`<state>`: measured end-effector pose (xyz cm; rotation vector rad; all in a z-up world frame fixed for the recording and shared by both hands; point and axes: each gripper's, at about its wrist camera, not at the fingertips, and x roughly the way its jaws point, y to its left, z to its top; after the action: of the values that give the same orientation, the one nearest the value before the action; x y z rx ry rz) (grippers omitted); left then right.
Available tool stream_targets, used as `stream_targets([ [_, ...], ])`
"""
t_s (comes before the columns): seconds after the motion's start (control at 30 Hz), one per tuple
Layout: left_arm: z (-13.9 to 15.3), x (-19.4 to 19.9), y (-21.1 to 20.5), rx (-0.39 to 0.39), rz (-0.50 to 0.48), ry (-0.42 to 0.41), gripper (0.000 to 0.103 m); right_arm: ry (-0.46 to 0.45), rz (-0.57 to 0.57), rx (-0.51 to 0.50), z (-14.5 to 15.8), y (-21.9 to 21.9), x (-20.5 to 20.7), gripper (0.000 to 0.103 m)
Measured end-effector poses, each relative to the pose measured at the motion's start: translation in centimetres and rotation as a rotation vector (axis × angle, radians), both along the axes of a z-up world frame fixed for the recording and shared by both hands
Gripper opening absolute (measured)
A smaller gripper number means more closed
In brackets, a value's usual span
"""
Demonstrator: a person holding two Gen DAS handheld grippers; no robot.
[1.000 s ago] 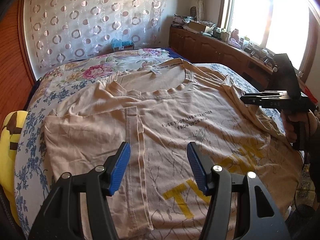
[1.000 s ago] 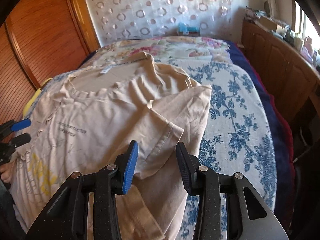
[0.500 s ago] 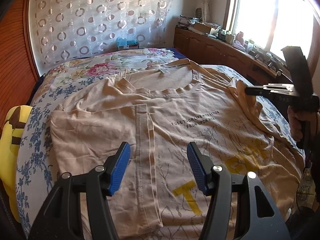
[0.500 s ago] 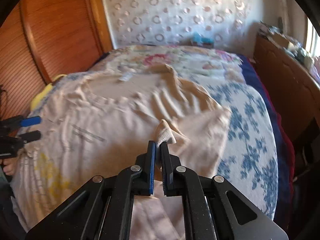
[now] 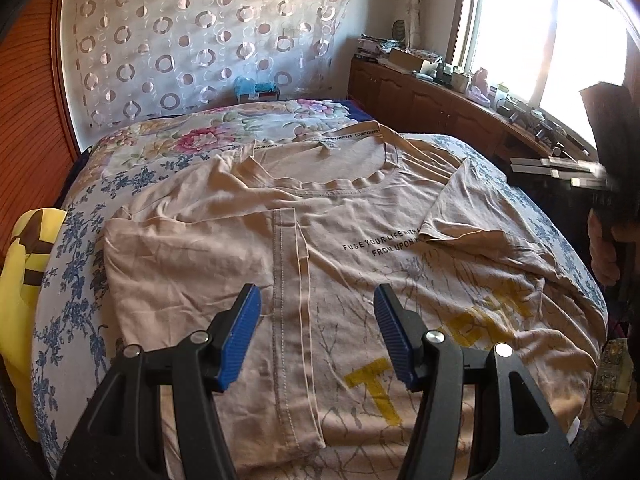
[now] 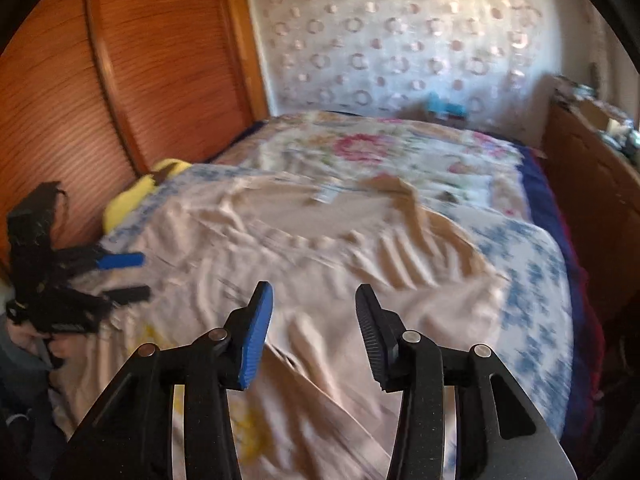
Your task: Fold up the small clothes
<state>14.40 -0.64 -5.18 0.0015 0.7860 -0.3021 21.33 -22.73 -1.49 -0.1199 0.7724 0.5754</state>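
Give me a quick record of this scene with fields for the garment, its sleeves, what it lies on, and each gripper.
garment: beige t-shirt, front up, printed text and yellow letters
sleeves: both folded in over the front
surface: bed with a floral bedspread
left gripper: open, nothing between the pads, above the shirt
right gripper: jaws opening, nothing between them, view blurred
beside the bed: yellow plush toy

Left claw (image 5: 316,332) hangs tilted downward, its blue-padded fingers (image 5: 240,336) spread well apart with nothing pinched between them. Right claw (image 6: 314,330) is angled down too, jaws opening and empty, the view blurred. A hand (image 5: 606,252) wraps the right claw's grip at the frame's edge.
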Motion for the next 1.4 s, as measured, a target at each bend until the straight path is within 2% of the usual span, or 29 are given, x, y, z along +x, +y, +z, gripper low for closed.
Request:
stream_targets([
  [0.17,0.2,-0.5,-0.2,-0.001,-0.004,-0.006,0.059,0.066,-0.095,-0.066,-2.6,-4.0,-2.0,0.043],
  [0.27,0.4,-0.9,-0.3,-0.001,-0.004,-0.011,0.059,0.106,-0.120,-0.071,-3.9,-5.4,-3.3,0.043],
  [0.5,0.5,-2.1,-0.1,0.012,0.008,-0.021,0.059,0.141,-0.139,-0.061,-5.4,-5.9,-5.3,0.043],
  [0.6,0.2,-2.4,0.6,0.015,0.030,-0.016,0.059,0.126,-0.128,-0.084,-5.5,-5.6,-5.7,0.028],
  [0.63,0.2,-2.4,0.8,0.016,0.036,-0.014,0.059,0.123,-0.118,-0.080,-5.4,-5.5,-5.8,0.016],
  [0.67,0.1,-2.5,1.1,0.017,0.043,-0.014,0.059,0.122,-0.107,-0.073,-5.4,-5.4,-6.0,0.010],
  [0.97,0.3,-2.2,2.5,0.011,0.082,-0.024,0.059,0.066,-0.042,-0.044,-3.5,-3.9,-7.7,0.008],
  [1.23,0.2,-2.2,2.7,0.009,0.084,-0.024,0.059,0.107,0.042,-0.086,-4.6,-1.5,-9.3,0.009],
  [1.3,0.2,-2.1,2.7,0.008,0.087,-0.024,0.059,0.111,0.044,-0.106,-4.9,-1.3,-9.5,0.019],
  [1.33,0.2,-2.1,2.8,0.008,0.089,-0.025,0.059,0.116,0.047,-0.100,-5.0,-1.4,-9.6,0.032],
  [1.37,0.2,-2.0,3.0,0.006,0.090,-0.027,0.059,0.117,0.050,-0.090,-4.9,-1.5,-9.6,0.039],
  [1.4,0.3,-2.0,3.1,0.005,0.092,-0.028,0.059,0.112,0.055,-0.074,-4.6,-1.6,-9.6,0.039],
])
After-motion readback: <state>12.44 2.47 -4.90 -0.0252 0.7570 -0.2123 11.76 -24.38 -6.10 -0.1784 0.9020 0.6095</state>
